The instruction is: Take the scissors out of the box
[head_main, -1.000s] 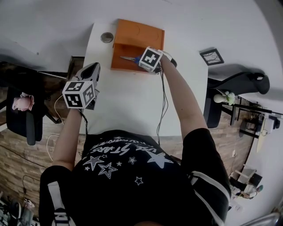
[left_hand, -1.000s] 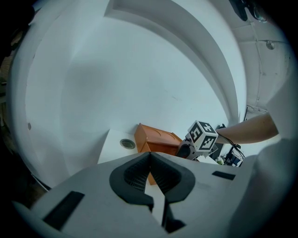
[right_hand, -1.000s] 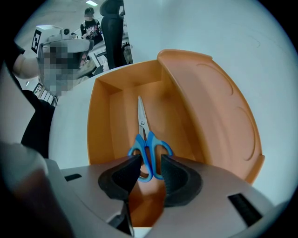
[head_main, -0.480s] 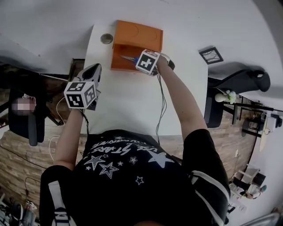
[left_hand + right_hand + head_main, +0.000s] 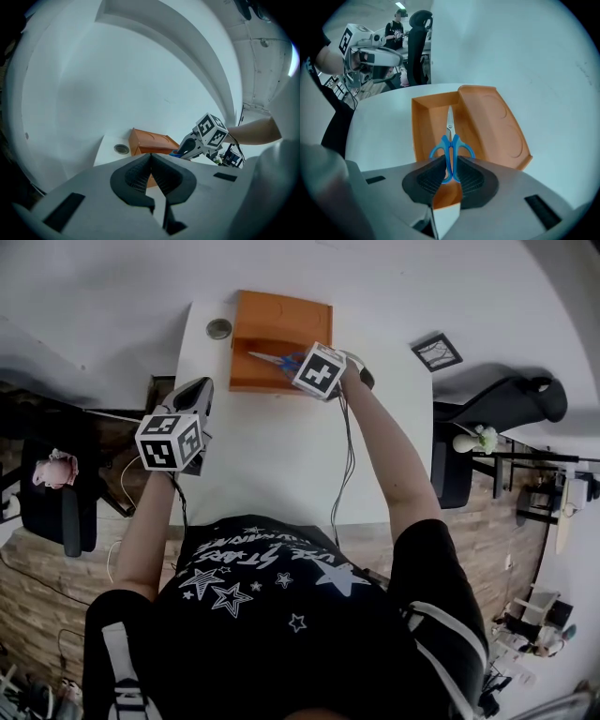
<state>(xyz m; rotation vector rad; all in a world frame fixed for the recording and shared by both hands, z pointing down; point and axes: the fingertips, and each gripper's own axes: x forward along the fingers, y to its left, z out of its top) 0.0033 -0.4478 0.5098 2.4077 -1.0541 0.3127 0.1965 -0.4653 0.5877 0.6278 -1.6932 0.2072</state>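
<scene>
Scissors (image 5: 450,141) in down-pointing right gripper (image 5: 449,174)

scissors (image 5: 450,143): handle ends hidden between the right gripper's (image 5: 448,169) jaws; in the head view its marker cube (image 5: 319,368) covers the handles.
box (image 5: 150,140): lower front hidden behind the left gripper's (image 5: 151,164) jaws.
round thing (image 5: 219,329) on the surface (image 5: 272,456): too small to identify.
</scene>
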